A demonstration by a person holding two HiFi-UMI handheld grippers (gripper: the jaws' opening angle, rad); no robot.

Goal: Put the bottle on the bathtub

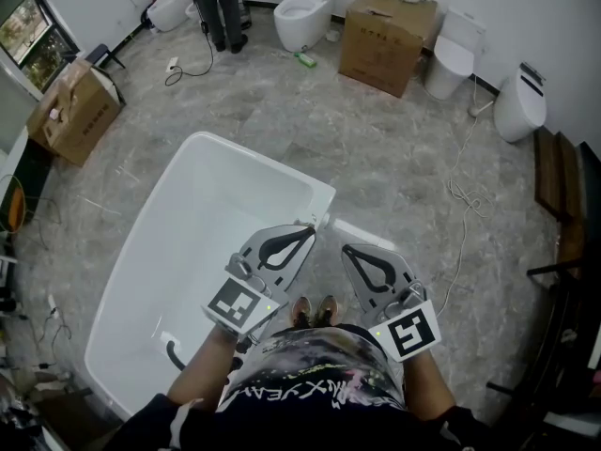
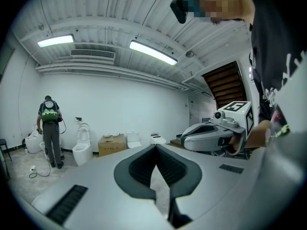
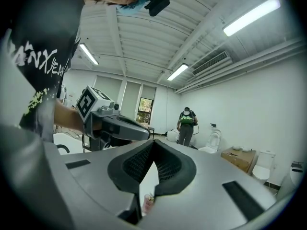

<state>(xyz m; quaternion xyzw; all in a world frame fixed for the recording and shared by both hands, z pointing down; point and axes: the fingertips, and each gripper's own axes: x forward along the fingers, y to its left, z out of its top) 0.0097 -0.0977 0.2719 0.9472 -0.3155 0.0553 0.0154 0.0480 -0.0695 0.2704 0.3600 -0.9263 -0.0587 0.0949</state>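
Note:
The white bathtub point(image 1: 315, 194) stands empty at the left-centre of the head view, its near right corner just beyond my grippers. A small green bottle-like object point(image 1: 306, 59) lies on the floor far off, beside a toilet. My left gripper point(image 1: 310, 229) point(image 2: 156, 148) is shut with nothing in it and hovers by the tub's right rim. My right gripper point(image 1: 346, 250) point(image 3: 153, 143) is also shut and empty, level with the left one and close to my body. Through the slit below its jaws a small pinkish thing point(image 3: 148, 201) shows on the floor; what it is I cannot tell.
Several toilets point(image 1: 302, 12) point(image 1: 519, 101) line the back walls. A cardboard box point(image 1: 385, 40) stands at the back and another box point(image 1: 75, 111) at the left. A person point(image 1: 221, 7) stands at the far side. A cable point(image 1: 465, 205) trails across the floor, and dark furniture point(image 1: 563, 214) stands at the right.

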